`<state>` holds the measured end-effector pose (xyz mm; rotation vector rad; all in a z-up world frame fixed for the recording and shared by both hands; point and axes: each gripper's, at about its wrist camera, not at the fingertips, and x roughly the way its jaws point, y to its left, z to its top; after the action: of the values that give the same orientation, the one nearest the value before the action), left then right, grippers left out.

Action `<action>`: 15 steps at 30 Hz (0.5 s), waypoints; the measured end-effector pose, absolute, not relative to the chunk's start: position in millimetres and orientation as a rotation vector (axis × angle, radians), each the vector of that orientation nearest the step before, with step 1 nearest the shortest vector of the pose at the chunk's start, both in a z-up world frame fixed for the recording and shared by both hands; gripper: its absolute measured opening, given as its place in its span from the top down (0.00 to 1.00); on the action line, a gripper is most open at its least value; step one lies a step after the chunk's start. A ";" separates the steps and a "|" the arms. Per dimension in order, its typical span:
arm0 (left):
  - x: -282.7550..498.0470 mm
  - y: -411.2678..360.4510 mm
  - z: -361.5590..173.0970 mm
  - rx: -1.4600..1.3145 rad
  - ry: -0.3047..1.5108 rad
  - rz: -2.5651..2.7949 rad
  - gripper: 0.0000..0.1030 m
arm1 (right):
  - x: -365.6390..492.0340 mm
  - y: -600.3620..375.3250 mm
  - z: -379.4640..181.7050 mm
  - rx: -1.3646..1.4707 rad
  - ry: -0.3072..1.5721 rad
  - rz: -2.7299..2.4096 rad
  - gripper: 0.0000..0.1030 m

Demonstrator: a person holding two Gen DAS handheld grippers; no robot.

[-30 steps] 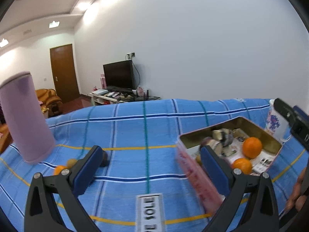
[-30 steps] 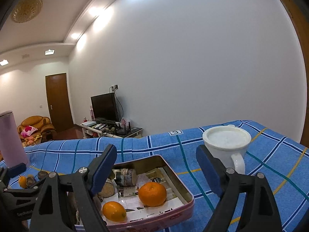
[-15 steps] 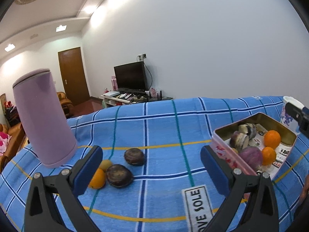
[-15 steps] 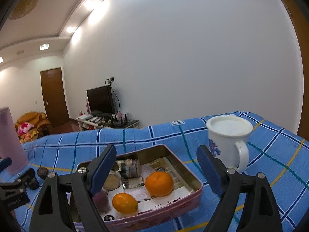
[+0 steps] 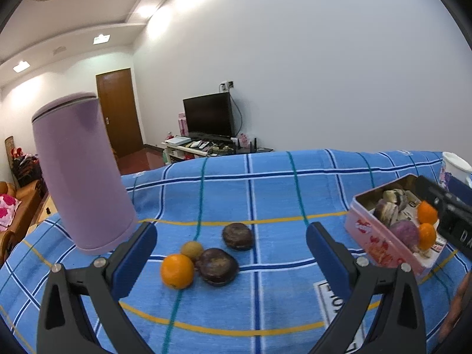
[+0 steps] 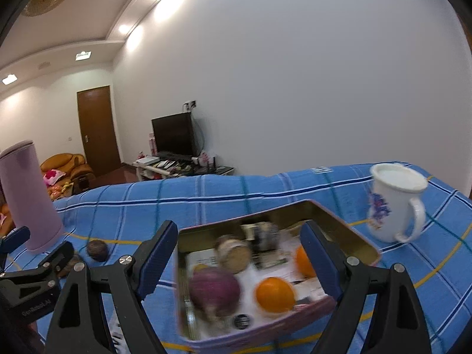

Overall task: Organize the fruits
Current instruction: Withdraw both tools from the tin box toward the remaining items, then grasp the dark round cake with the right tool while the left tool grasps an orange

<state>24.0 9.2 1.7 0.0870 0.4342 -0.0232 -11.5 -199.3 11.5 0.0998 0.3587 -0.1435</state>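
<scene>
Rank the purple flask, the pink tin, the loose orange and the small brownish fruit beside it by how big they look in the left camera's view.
1. Purple flask, though it sits nearest the camera.
2. Pink tin, partly hidden at the right edge.
3. Loose orange.
4. Small brownish fruit, partly behind the orange.

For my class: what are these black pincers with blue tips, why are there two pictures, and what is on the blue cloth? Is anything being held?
There is no robot here: a person holds a hand tool in each hand, and each tool carries a wide-angle camera looking out along its two fingers.

One picture comes from the left gripper, the other from the right gripper.

On the blue checked cloth lie an orange, a small brownish fruit and two dark fruits, beside a tall purple tumbler.

To the right sits an open tin with oranges and a purple fruit inside, then a white mug.

Both grippers are open and empty.
</scene>
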 end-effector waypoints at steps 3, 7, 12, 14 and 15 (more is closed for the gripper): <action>25.9 22.0 1.1 0.072 0.443 -0.015 0.00 | -6.4 -179.3 10.1 0.097 0.364 -0.113 0.16; 27.9 36.0 -0.1 0.065 0.447 0.003 0.00 | 0.1 -155.0 8.1 0.091 0.369 -0.075 0.16; 34.5 52.3 -2.7 0.041 0.467 0.020 0.00 | 9.7 -138.9 6.8 0.107 0.379 -0.057 0.16; 36.1 59.1 -3.5 0.031 0.475 0.028 0.00 | 13.5 -132.5 7.5 0.113 0.382 -0.052 0.16; 37.3 62.6 -4.1 0.027 0.478 0.030 0.00 | 14.5 -129.7 7.0 0.114 0.382 -0.049 0.16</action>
<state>37.3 62.6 -4.1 0.0272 0.4784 0.0295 14.5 -129.7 7.0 0.1144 0.3825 -0.0492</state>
